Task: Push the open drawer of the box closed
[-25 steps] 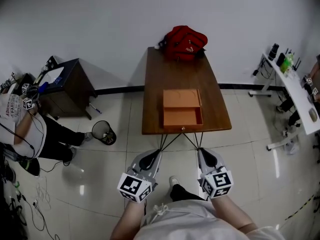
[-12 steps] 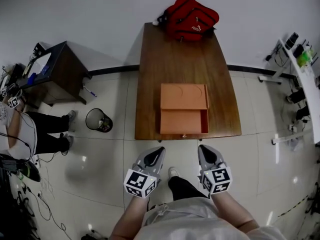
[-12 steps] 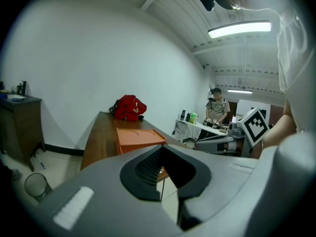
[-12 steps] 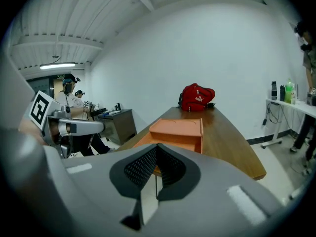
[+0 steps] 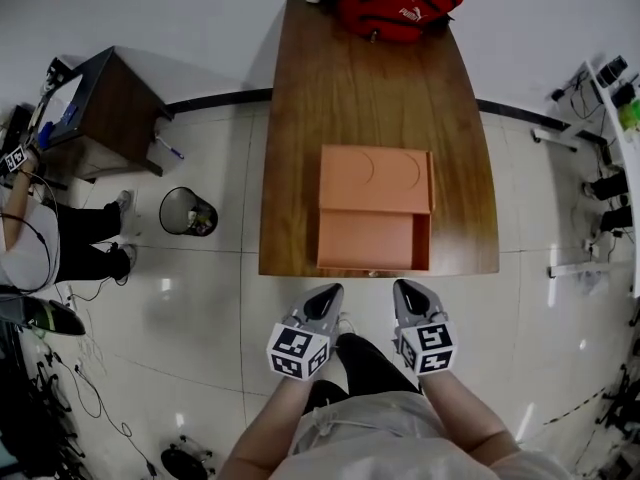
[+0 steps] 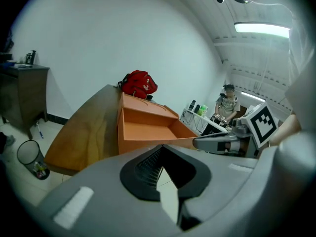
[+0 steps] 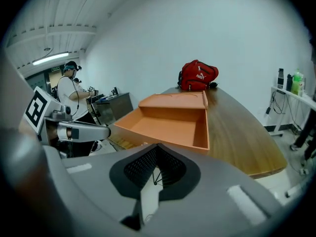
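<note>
- The left gripper [image 5: 327,291] and the right gripper [image 5: 404,288] each had their jaws pressed together at the tips, with nothing between them.
- Both of the 2 grippers hung side by side over the pale floor [image 5: 200,318], just short of the near edge of the wooden table [image 5: 300,118], touching nothing.
- 1 orange box [image 5: 376,178] sat on the near half of the table, with its 1 drawer [image 5: 364,240] pulled out toward the grippers.
- The drawer front lay about at the table's near edge, just ahead of both gripper tips and apart from them; the right gripper view showed the drawer [image 7: 170,125] empty.
- 1 red bag [image 5: 398,3] lay at the far end of the table, well apart from the box.
- To the left on the floor stood 1 round waste bin [image 5: 187,211] with some litter in it, beside 1 dark cabinet [image 5: 95,113].
</note>
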Action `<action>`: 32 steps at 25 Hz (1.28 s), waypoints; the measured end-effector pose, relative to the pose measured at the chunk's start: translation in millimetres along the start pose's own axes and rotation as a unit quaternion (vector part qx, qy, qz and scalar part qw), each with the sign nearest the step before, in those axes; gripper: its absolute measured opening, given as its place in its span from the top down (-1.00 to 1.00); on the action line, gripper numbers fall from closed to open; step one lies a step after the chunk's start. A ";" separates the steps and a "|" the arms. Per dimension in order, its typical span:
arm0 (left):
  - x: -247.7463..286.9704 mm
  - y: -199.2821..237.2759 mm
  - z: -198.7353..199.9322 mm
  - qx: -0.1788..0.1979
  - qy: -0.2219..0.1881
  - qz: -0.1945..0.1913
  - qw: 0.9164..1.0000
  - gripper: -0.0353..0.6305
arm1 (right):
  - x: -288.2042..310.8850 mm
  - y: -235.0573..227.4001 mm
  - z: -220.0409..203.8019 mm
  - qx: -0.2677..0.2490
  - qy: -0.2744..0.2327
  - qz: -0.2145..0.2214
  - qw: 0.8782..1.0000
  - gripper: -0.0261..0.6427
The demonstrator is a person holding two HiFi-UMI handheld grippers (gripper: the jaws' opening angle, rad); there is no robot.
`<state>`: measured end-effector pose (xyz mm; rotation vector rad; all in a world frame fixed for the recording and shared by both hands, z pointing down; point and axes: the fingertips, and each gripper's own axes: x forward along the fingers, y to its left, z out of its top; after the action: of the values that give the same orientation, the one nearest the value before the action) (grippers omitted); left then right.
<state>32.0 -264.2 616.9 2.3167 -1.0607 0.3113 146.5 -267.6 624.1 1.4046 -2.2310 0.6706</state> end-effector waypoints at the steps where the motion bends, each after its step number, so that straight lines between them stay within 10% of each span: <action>1: 4.4 1.3 -2.2 -0.002 0.002 -0.002 1.000 0.88 | 3.3 -2.2 -2.4 0.001 0.004 -0.002 1.000 0.90; 32: 84.8 78.7 56.4 0.000 0.025 0.008 1.000 0.88 | 86.1 -68.5 57.1 0.042 -0.002 -0.043 0.998 0.90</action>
<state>27.4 -391.0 638.7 2.2896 -1.0563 0.3749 169.0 -388.3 640.5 1.5345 -2.1536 0.7396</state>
